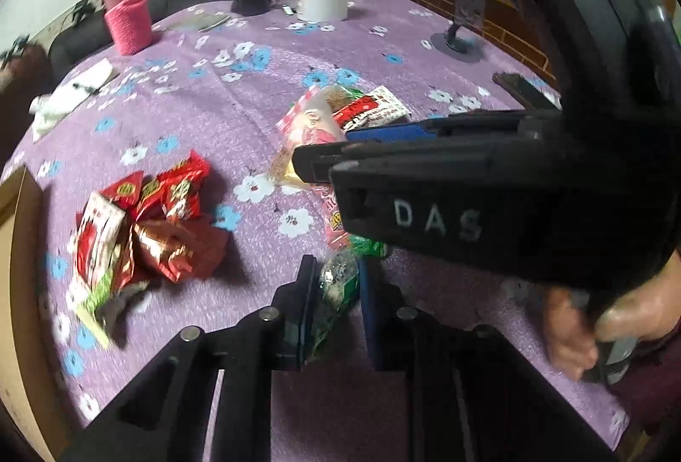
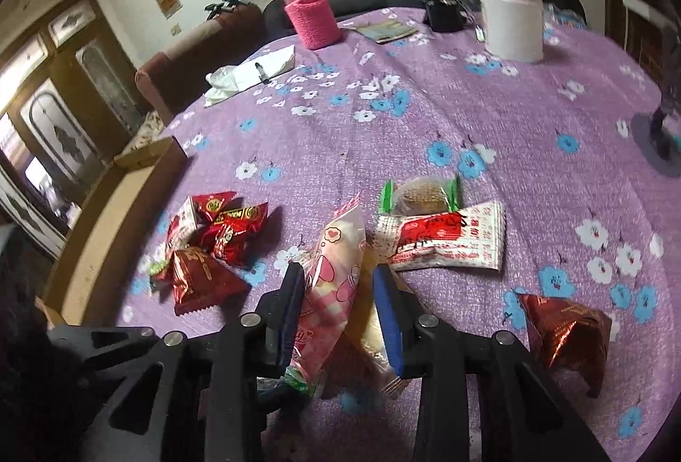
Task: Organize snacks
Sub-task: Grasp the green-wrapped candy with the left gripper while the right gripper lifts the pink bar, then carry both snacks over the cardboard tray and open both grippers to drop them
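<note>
Surface: purple flowered tablecloth (image 2: 340, 147) over a table, with a dark sofa and pale wall behind; a cardboard box (image 2: 106, 223) sits at the table edge at nine o'clock in the right wrist view.

Background items: pink-sleeved flask (image 2: 308, 15) at twelve o'clock, white tub (image 2: 513, 21) at one o'clock, paper with a pen (image 2: 255, 72) at eleven o'clock.

Sorted heap: red triangular packets (image 2: 213, 245) lie bunched together at nine o'clock of the right gripper, near the box.

Loose snacks: a green-ended biscuit packet (image 2: 421, 196) touches a red-and-white sachet (image 2: 442, 240) at one o'clock; a lone brown foil packet (image 2: 566, 334) lies well apart at three o'clock.

Left gripper (image 1: 338, 291): jaws drawn in and clamped on a small green-wrapped snack (image 1: 336, 287), low over the cloth.

Right gripper (image 2: 340, 300): jaws part way apart around a pink checked pouch (image 2: 336, 291); the pouch stands tilted between the pads, and whether they press it I cannot tell.

Step in hand: picking up, likely to gather like with like; the left has its snack, the right's hold looks unsettled.

Next move: the left probably lifts and carries its packet toward eight o'clock in its own view, where the red heap lies; this calls for clearing the right gripper's body, which crosses just above it at two o'clock.

Risk: the crinkly wrapper could slip from a hold on its edge.
</note>
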The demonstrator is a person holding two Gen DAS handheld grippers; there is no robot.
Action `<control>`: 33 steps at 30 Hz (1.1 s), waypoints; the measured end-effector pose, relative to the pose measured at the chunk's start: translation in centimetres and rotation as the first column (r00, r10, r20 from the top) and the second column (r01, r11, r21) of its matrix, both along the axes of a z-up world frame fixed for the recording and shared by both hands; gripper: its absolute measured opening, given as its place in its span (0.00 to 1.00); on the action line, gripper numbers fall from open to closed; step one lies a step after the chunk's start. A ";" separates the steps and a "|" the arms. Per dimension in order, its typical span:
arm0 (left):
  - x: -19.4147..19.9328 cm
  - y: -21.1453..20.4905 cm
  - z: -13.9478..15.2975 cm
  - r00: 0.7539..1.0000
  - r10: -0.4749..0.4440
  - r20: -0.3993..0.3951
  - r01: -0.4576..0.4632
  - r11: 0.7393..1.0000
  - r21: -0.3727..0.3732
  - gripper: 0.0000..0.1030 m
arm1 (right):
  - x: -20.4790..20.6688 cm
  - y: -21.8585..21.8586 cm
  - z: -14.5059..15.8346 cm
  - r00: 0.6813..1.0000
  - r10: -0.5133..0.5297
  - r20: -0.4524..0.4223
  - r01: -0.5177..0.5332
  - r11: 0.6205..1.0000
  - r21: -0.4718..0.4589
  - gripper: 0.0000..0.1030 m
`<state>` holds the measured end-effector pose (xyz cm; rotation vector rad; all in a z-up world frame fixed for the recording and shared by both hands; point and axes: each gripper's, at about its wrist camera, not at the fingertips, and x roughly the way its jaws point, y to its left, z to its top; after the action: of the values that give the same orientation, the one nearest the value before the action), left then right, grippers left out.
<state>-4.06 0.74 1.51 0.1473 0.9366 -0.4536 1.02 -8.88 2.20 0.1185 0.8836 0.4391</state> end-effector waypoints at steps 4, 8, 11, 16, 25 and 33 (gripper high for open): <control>-0.9 1.6 0.9 0.999 0.040 -0.011 -0.040 0.996 -0.075 0.18 | -0.4 0.5 0.1 1.000 0.008 0.025 -0.007 1.000 -0.021 0.24; -2.6 4.1 2.8 0.996 0.086 0.015 -0.083 0.986 -0.146 0.18 | -0.9 0.1 0.9 0.998 -0.012 0.060 0.012 1.000 0.003 0.20; -4.0 7.0 4.3 0.989 0.142 0.029 -0.133 0.969 -0.206 0.18 | -1.6 0.0 1.6 0.996 -0.017 0.088 0.014 0.999 0.029 0.20; -6.3 12.9 6.3 0.967 0.250 0.053 -0.231 0.942 -0.245 0.18 | -3.0 0.9 2.6 0.996 0.003 0.090 -0.008 0.998 0.059 0.20; -8.1 24.9 5.9 0.867 0.498 0.007 -0.477 0.835 -0.274 0.18 | -6.3 8.3 6.1 0.988 0.144 0.060 -0.150 0.981 0.120 0.21; -9.9 31.8 4.0 0.776 0.629 -0.037 -0.618 0.748 -0.240 0.19 | -7.6 18.5 5.8 0.955 0.298 0.008 -0.296 0.945 0.141 0.21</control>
<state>-14.00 32.56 5.54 -0.3780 0.8183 0.0707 -6.53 9.61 8.03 0.1181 0.8864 0.7845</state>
